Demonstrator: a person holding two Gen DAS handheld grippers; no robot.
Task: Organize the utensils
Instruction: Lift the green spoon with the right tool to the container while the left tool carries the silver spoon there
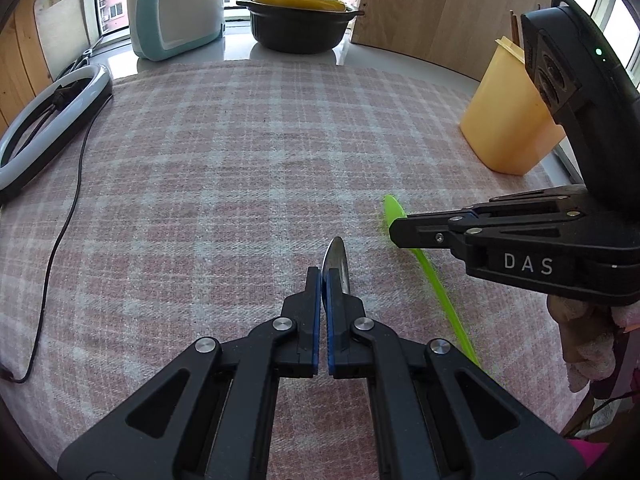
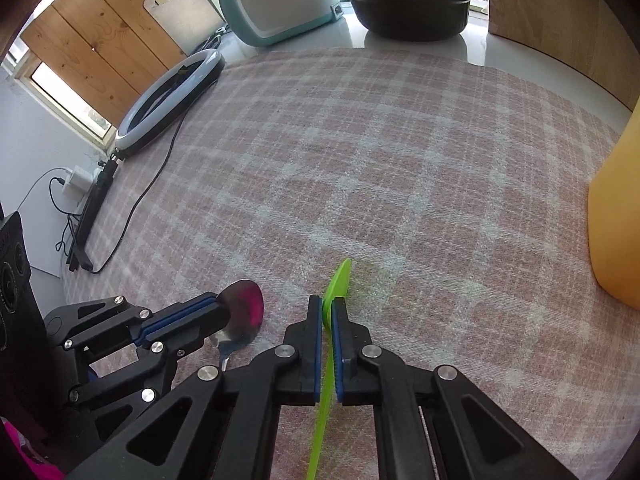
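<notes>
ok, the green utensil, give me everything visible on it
The green utensil is a thin, flat, bright green piece, plastic by the look, with a long narrow handle widening to a leaf-shaped pointed end. The right claw is shut on it near that end, blue pads on both faces, holding it edge-up. The handle slants back under the claw, over the pink plaid cloth. What kind of utensil is unclear.

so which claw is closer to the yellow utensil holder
Right. The right claw, shut on the green utensil, sits nearer the yellow utensil holder; the left claw, gripping the metal spoon, is farther off.
</notes>
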